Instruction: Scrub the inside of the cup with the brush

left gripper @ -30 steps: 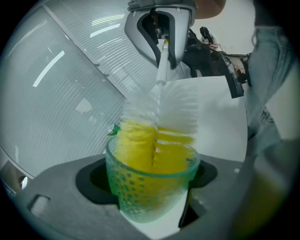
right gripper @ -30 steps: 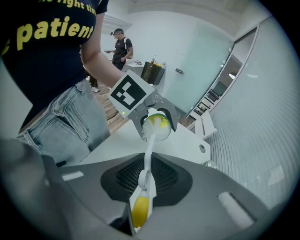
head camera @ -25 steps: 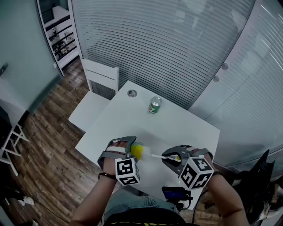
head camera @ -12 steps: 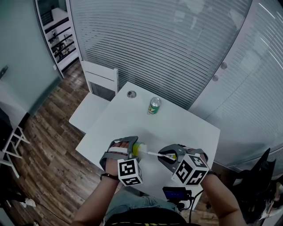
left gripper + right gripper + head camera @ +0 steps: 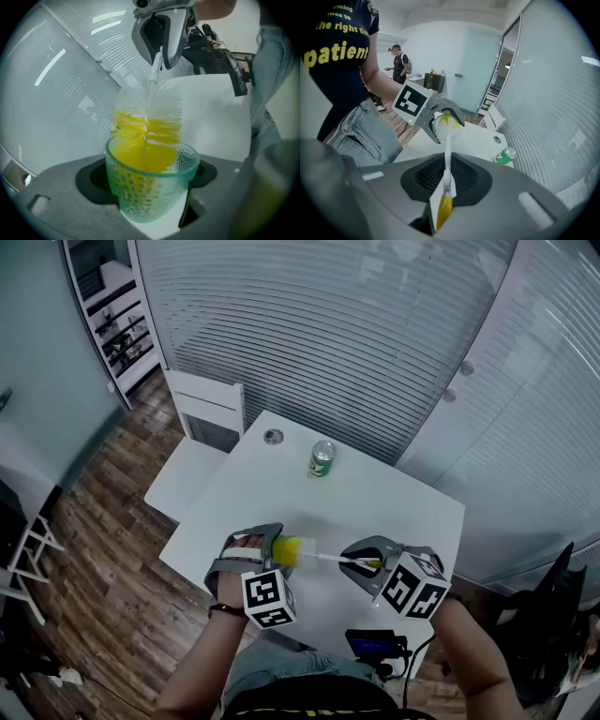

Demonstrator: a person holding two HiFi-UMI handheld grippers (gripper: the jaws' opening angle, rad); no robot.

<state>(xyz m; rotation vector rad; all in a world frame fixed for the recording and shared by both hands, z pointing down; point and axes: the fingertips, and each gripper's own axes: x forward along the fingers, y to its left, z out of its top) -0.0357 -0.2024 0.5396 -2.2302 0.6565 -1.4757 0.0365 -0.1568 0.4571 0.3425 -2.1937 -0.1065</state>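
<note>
standing beside the white table (image 5: 394, 507), i see the person's left gripper (image 5: 265, 549) with its broad grey jaws spread wide and clamped on a small cup (image 5: 140, 199), one jaw pressed to each side of it. that cup is translucent, pale green, with a skin of tiny raised dimples and a smooth round rim, and it is held above the near part of the tabletop, tipped over so its mouth faces the other hand. a brush (image 5: 149, 136) pokes into that mouth: its bristles fan out in a fuzzy cylinder, bright yellow at the tip end, which sits inside the rim, and clear white higher up, which stays outside the cup. a thin white stem runs from the bristles across to the right gripper (image 5: 443, 199), whose jaws are nearly together and pinched on the brush's handle, where the white stem widens into a glossy yellow grip (image 5: 444, 211). each gripper carries a cube printed with black and white square markers. farther back on the matte tabletop stands a green and silver can (image 5: 322, 458), upright, and near the far corner lies a small round grey disc (image 5: 273, 437), well apart from the can. a white chair (image 5: 202, 432) with a flat slatted back sits just beside the table's far side on dark wood plank flooring (image 5: 103, 521), and finely ribbed blinds (image 5: 309, 334) cover the wall behind.
</note>
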